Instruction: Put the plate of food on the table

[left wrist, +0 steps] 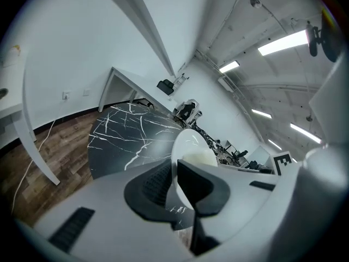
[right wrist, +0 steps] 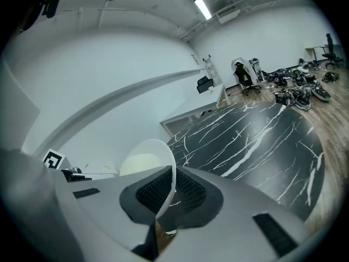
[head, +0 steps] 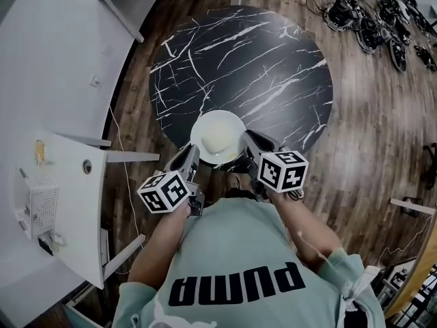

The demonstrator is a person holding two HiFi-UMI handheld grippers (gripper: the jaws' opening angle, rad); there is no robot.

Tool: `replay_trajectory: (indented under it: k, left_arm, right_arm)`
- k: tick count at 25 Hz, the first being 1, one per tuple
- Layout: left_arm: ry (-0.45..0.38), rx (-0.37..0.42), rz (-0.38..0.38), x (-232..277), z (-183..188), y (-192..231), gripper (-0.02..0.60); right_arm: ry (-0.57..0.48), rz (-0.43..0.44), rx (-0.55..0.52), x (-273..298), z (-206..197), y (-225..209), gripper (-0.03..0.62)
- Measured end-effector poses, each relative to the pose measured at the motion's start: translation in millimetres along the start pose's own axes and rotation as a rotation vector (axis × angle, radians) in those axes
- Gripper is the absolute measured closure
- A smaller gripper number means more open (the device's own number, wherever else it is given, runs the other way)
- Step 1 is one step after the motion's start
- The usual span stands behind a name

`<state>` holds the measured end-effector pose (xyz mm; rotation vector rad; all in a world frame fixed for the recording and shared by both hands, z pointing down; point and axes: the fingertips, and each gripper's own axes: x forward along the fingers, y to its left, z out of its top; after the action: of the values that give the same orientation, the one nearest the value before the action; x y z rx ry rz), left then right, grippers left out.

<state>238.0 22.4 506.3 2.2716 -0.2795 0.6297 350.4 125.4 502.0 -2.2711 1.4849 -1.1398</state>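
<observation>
While both grippers close on it from opposite sides, the round white plate point(head: 205, 125) hangs over the near edge of the round black marble-patterned table point(head: 239, 60), a little left of that edge's middle. A pale yellow mound of food point(head: 217, 140) sits in the middle of the plate. Whether the plate's underside touches the table top cannot be told from any view.

The left gripper point(left wrist: 174, 182) is clenched on the plate's left rim: in the left gripper view the thin white edge runs down between the two dark ribbed pads, with the food just beyond them. The right gripper point(right wrist: 170, 192) grasps the right rim in the same way, and in the right gripper view the rim is pinched between its pads, with the black table spreading far and to the right. In the head view the two grippers stand on either side of the plate, their marker cubes point(head: 164, 191) close to the person's chest, and the bare forearms reach out from a teal shirt point(head: 239, 265).

The table stands on a brown wooden plank floor point(head: 369, 128). At the near left, a white counter point(head: 68, 183) carries a white perforated basket point(head: 41, 203). At the far right, a heap of black equipment point(head: 382, 12) lies on the floor, well apart from the table.
</observation>
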Motion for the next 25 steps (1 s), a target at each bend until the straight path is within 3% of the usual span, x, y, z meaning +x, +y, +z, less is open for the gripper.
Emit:
replay_trajectory:
  k: [10,25]
  left_arm:
    - [0.107,0.101,-0.041,69.2,-16.0,-21.4,0.541]
    - [0.306,0.130,-0.010,165.7,-68.4,0.9,0.540]
  right_arm:
    - [0.005,-0.115,0.103,-3.0,-7.2,-72.9,0.563]
    - [0.122,-0.281,0.141,26.9,-41.7,-164.8,0.563]
